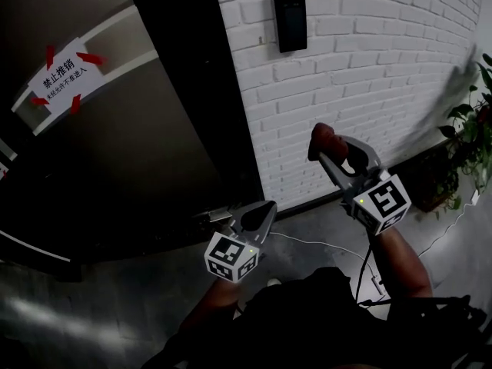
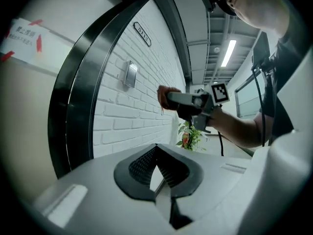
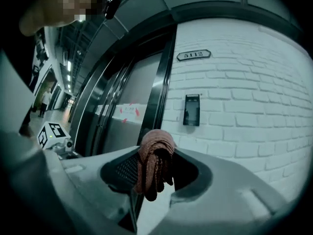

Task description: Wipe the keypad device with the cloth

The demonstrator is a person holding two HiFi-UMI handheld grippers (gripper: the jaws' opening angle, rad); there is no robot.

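The keypad device [image 1: 290, 20] is a small black panel high on the white brick wall [image 1: 369, 68]; it also shows in the right gripper view as the keypad device [image 3: 191, 109] and in the left gripper view as the keypad device [image 2: 130, 74]. My right gripper [image 1: 327, 141] is raised below it, some way short of the wall, and is shut on a bunched reddish-brown cloth [image 3: 154, 163] that hangs from its jaws. My left gripper [image 1: 219, 218] is held lower, beside the dark door frame, with its jaws closed tip to tip on nothing [image 2: 156, 148].
A dark door [image 1: 115, 152] with a taped paper notice [image 1: 65, 74] stands left of the wall. A potted plant [image 1: 469, 141] is at the right by the wall base. A white cable [image 1: 323, 244] runs along the grey floor. A room number plate [image 3: 193, 55] hangs above the keypad.
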